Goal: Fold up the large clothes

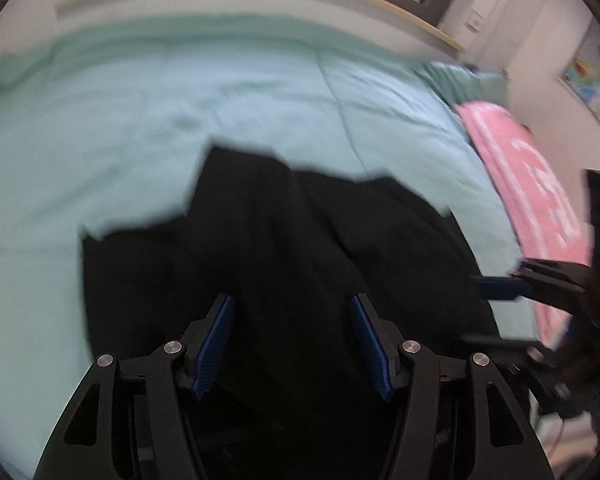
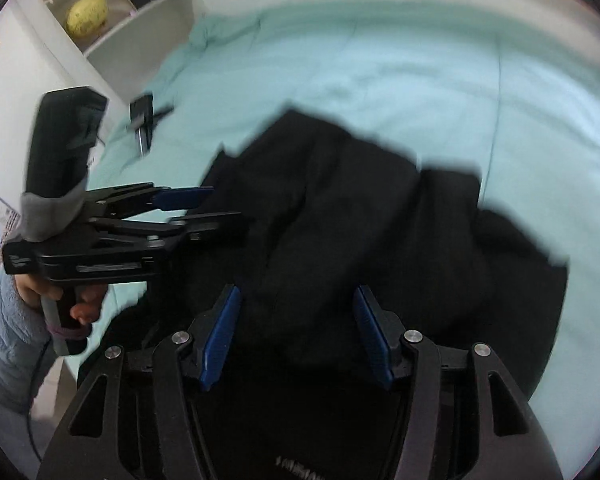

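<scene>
A black garment [image 1: 284, 240] lies crumpled on a pale teal bed cover [image 1: 180, 100]; in the right wrist view the garment [image 2: 340, 220] fills the middle. My left gripper [image 1: 292, 304] hovers above the cloth, its blue pads [image 1: 216, 344] apart with nothing pressed between them. My right gripper [image 2: 296, 294] hangs over the garment too, open, blue pads [image 2: 220, 336] clear of the fabric. Each gripper shows in the other's view: the right gripper [image 1: 484, 312] at the garment's right edge, the left gripper [image 2: 208, 208] at its left edge, held by a hand [image 2: 84, 304].
A pink cloth with white print [image 1: 532, 184] lies along the bed's right side. A small black device [image 2: 142, 116] rests on the bed cover [image 2: 420, 80] near the left edge. A white shelf with a yellow object [image 2: 87, 14] stands beyond the bed.
</scene>
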`<state>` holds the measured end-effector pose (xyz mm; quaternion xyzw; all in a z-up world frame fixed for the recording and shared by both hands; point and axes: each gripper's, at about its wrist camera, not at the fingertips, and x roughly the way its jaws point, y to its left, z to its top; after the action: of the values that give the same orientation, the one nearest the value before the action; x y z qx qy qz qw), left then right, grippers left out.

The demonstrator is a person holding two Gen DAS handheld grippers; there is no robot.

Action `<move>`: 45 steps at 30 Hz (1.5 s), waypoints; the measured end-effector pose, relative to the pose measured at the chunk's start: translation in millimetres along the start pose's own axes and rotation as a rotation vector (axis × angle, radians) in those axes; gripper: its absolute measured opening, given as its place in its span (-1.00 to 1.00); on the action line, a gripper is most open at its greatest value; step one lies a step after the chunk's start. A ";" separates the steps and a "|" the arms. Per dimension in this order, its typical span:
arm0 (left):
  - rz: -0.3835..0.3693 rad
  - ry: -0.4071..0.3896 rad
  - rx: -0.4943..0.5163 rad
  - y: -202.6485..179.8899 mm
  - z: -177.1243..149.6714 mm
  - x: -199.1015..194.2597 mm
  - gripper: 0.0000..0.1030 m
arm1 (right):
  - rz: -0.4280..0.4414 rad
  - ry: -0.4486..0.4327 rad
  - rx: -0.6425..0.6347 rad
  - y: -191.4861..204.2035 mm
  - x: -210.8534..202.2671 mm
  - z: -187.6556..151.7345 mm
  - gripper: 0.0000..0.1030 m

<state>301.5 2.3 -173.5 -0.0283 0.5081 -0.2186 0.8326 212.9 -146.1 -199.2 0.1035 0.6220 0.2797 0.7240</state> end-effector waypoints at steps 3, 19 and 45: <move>-0.006 0.043 -0.001 -1.1 -34.5 6.4 0.19 | 0.002 0.075 0.035 -9.1 15.8 -30.8 0.17; 0.058 0.126 -0.099 -5.2 -70.8 45.9 0.24 | -0.124 0.176 0.075 3.7 67.2 -43.1 0.17; 0.160 0.152 -0.161 14.8 -51.3 71.5 0.24 | -0.173 0.186 0.221 -17.0 105.0 -18.7 0.16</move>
<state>290.1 -3.5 -261.7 -0.0379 0.5864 -0.1115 0.8014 207.0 -107.7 -299.9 0.1022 0.7198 0.1550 0.6689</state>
